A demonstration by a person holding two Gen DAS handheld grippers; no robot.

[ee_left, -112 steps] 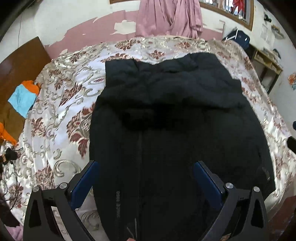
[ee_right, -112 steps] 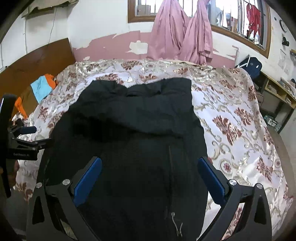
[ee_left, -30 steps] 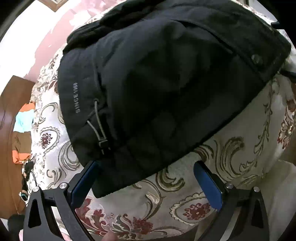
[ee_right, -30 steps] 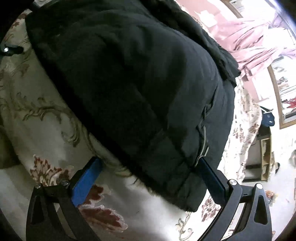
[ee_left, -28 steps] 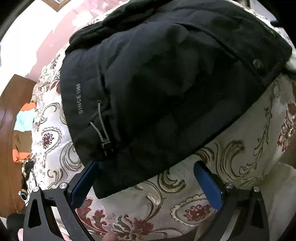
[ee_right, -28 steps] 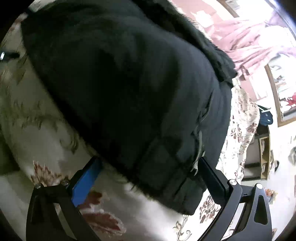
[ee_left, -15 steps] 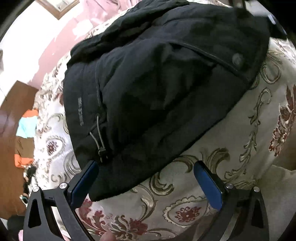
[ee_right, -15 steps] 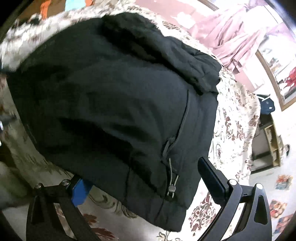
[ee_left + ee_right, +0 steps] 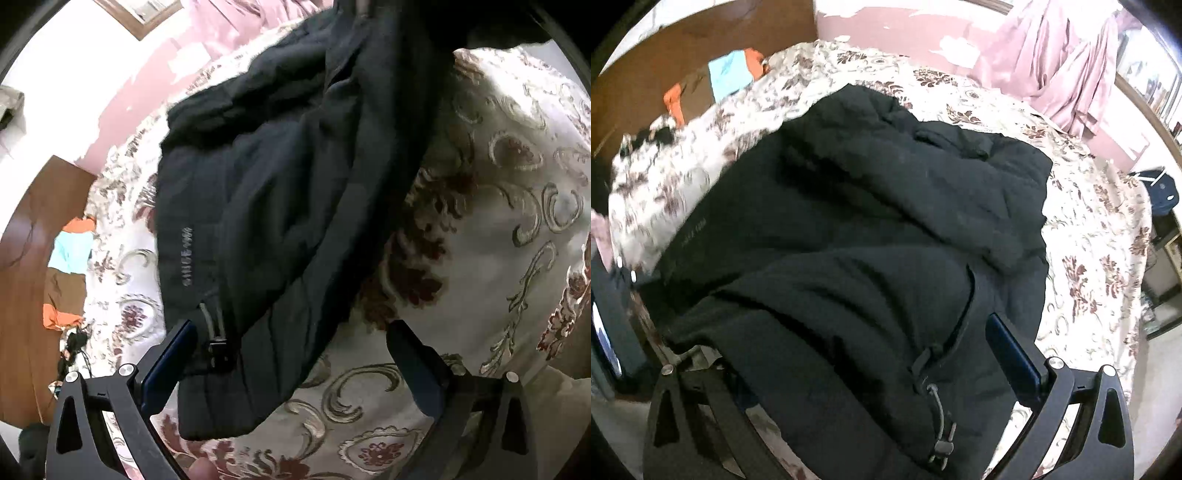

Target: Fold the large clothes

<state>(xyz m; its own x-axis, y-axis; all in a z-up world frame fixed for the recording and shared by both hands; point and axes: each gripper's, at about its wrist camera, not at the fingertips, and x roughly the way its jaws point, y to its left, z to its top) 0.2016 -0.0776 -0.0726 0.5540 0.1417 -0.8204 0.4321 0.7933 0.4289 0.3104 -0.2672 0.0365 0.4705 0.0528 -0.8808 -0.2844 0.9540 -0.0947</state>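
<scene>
Bulky black padded jacket [image 9: 871, 236] is spread on floral bedspread [image 9: 498, 229] | left gripper [image 9: 288, 354] gapes at hem, right gripper [image 9: 871, 354] grasp cannot be told | thick slippery hem may be dropped if pinched shallowly.

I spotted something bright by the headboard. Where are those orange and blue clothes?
The orange and blue clothes lie at the far left of the bed, against the wooden headboard, well apart from the black jacket.
</scene>
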